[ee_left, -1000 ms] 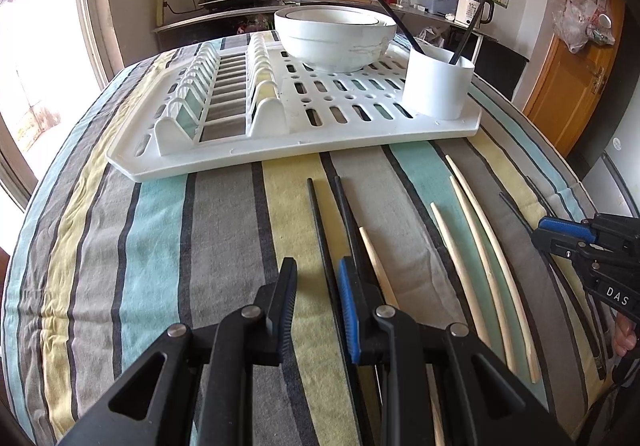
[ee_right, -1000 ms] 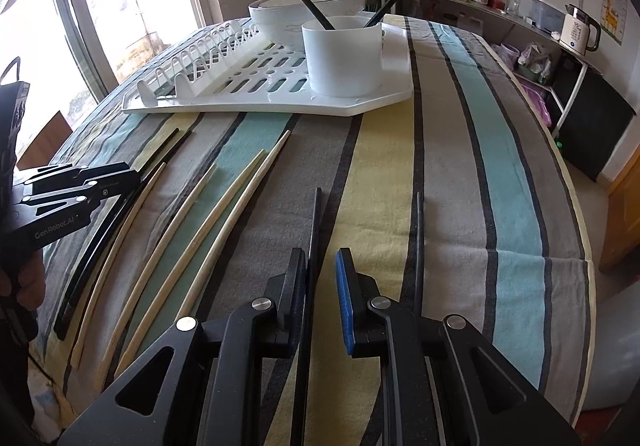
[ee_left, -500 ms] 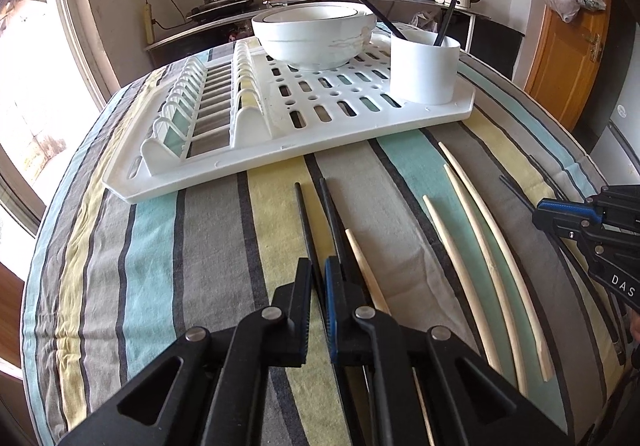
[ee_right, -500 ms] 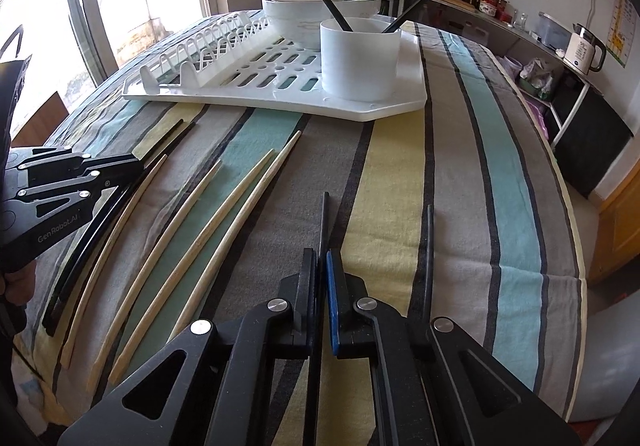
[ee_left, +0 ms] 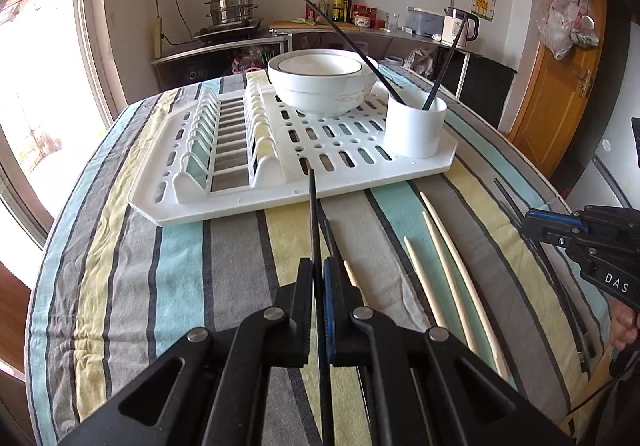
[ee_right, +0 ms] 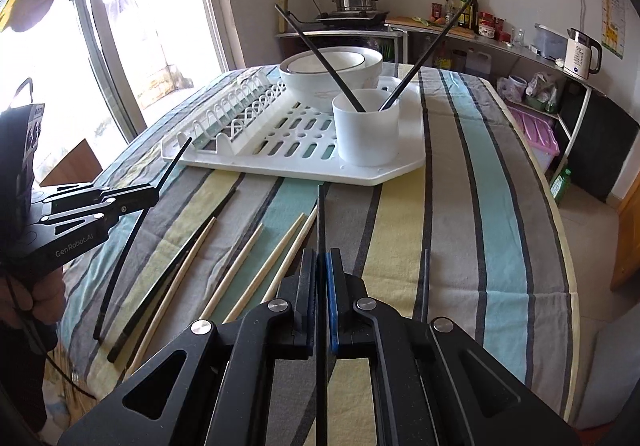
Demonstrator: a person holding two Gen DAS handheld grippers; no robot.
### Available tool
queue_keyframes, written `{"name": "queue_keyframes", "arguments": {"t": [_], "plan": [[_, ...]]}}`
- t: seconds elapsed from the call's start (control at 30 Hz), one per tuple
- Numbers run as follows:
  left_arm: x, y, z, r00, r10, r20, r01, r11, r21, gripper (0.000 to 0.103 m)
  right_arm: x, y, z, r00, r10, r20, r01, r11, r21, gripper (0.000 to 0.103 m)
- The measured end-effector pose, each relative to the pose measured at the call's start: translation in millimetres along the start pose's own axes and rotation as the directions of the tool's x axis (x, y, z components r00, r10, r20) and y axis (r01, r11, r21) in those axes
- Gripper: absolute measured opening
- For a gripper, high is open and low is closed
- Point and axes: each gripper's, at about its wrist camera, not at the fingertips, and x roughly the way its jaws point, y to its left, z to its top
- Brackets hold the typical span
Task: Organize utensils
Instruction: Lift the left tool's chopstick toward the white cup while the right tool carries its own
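Your left hand-held gripper (ee_left: 319,278) is clamped tight on a black chopstick (ee_left: 313,214), lifted off the worktop (ee_left: 224,246), its tip reaching over the near edge of the white drying rack (ee_left: 224,202). Your right hand-held gripper (ee_right: 321,270) is likewise pinched shut on another black chopstick (ee_right: 321,218), pointing at the rack's near edge.

The right wrist view shows the whole length of the left one's chopstick (ee_right: 132,234) curving back from its jaws; the left wrist view shows only its forward part. The right wrist view also shows one more black chopstick (ee_right: 425,278) lying just right of your right gripper.

Short of the rack, pale wooden chopsticks (ee_left: 448,258) lie on the striped cloth. On the rack, the white cup (ee_left: 414,126) holds two black chopsticks (ee_left: 348,46), beside stacked bowls (ee_left: 324,86).
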Motion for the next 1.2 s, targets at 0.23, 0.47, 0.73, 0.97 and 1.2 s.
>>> {"name": "queue_keyframes", "arguments": {"t": [0.23, 0.47, 0.73, 0.97, 1.2], "plan": [[-45, 7, 17, 0.994, -0.018, 0.104, 0.021, 0.999, -0.025, 0.005, -41, -2, 17, 0.992, 0.011, 0.122, -0.015, 0.999, 0.029, 0.005], [-83, 12, 25, 0.982, -0.028, 0.189, 0.036, 0.999, -0.038, 0.005, -77, -5, 24, 0.973, 0.004, 0.23, -0.016, 0.999, 0.049, 0.005], [-96, 11, 22, 0.976, -0.025, 0.215, 0.035, 0.998, -0.042, 0.005, -94, -5, 21, 0.961, -0.005, 0.278, -0.012, 0.998, 0.06, 0.005], [-98, 12, 24, 0.976, -0.025, 0.218, 0.037, 0.998, -0.054, 0.005, -103, -10, 21, 0.956, -0.011, 0.294, -0.01, 0.997, 0.072, 0.005], [-103, 11, 39, 0.972, -0.035, 0.232, 0.048, 0.998, -0.049, 0.005, -108, -15, 30, 0.949, -0.022, 0.315, -0.002, 0.997, 0.076, 0.005]]}}
